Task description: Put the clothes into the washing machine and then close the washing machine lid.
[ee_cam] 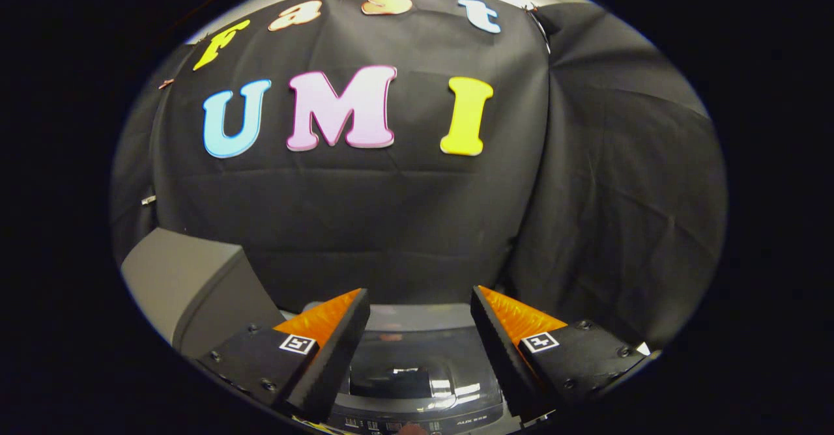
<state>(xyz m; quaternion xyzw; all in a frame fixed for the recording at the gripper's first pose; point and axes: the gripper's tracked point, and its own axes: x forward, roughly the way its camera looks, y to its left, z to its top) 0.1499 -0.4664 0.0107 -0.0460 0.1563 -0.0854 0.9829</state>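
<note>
Both fingers of the gripper (420, 305) sit at the bottom of the frame, spread apart with nothing between them. Between and just below them, at bottom centre, lies the washing machine (417, 383); its glossy dark lid (404, 373) looks closed, though the glare makes that hard to judge. At lower left stands a grey box (189, 279). Black cloth wall (404, 220) fills the frame beyond.

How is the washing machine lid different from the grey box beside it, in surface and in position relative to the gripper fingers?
The washing machine lid is dark, glossy and reflective; the grey box is matte and plain. The lid lies between the open gripper fingers, below them; the box stands off to the side, rising higher. Both are in front of the black cloth wall.
</note>
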